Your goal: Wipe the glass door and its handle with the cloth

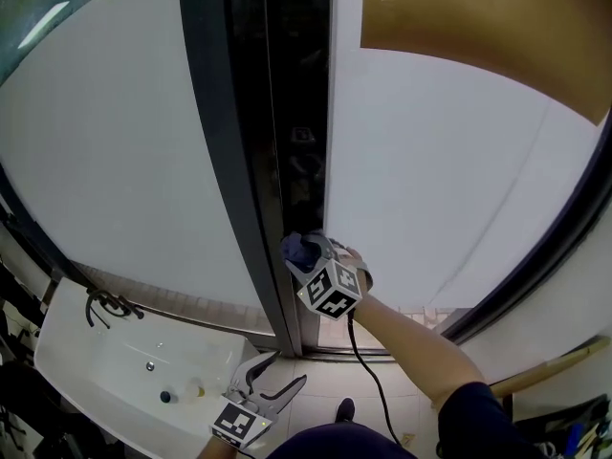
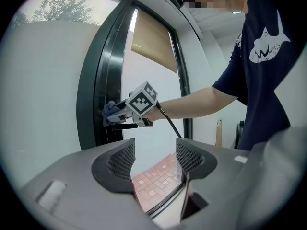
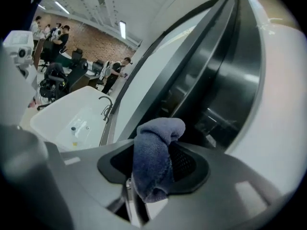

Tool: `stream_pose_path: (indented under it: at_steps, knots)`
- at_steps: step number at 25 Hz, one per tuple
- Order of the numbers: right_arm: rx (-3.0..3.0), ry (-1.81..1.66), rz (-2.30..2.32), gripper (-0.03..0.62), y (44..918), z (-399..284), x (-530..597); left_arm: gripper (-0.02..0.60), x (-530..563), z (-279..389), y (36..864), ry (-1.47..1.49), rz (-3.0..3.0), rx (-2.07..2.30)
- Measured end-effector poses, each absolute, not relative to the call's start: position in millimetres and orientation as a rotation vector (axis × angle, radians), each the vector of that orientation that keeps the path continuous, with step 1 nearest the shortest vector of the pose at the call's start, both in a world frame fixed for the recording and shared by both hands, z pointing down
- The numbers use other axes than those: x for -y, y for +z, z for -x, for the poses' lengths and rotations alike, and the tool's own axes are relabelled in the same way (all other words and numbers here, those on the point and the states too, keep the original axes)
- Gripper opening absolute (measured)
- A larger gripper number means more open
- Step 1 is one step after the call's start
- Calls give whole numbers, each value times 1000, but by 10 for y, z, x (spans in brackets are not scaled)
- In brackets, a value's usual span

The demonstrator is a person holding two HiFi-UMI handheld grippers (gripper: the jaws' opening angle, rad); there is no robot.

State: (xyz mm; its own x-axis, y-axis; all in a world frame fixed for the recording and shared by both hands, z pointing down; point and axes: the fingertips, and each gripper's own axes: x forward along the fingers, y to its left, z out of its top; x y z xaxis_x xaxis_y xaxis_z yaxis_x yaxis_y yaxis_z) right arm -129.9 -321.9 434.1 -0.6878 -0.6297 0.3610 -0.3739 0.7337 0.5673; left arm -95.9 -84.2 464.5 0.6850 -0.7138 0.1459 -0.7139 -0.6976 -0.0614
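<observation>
Blue-grey cloth (image 1: 299, 249) sits pinched in my right tool (image 1: 308, 252) in the head view. It is pressed to the dark strip where the black door frame (image 1: 222, 142) meets the edge of the frosted glass door (image 1: 449, 170), low on the door. My left tool (image 1: 278, 379) hangs down by my body, well apart from the door, with its two jaws spread and nothing between them. A white sink (image 1: 86, 361) with a dark faucet (image 1: 105, 304) stands to the left, below the left pane.

In the left gripper view, the left tool (image 2: 154, 159) looks up at the door with its jaws apart, and only the brick-patterned floor (image 2: 156, 181) shows in the gap. Beyond it, the right tool (image 2: 114, 117) holds the cloth (image 2: 109, 112) against the door frame (image 2: 93, 104), with my bare forearm (image 2: 192, 103) stretched out behind it and the glass door (image 2: 160, 85) just beside it.

In the right gripper view, the right tool (image 3: 154, 166) is clamped on the cloth (image 3: 158, 133), which bunches up between the jaws and folds over at the top. The cloth's top lies close to the door frame (image 3: 180, 75), but I cannot tell from here whether it touches. The sink (image 3: 64, 116) and faucet (image 3: 106, 106) lie to the left, and some people (image 3: 114, 73) stand far back in the room.
</observation>
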Motion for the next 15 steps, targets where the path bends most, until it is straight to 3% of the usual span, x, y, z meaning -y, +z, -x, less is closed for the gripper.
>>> stream_pose_path:
  at_steps: [7,15]
  knots:
    - [2234,-875,-627,179,4570,1264,3189,264,879,951,4727,278,-2882,1215]
    - [2304,-711,-618,178,4566,950,3115,264,895,833,4678,263,-2903,1178]
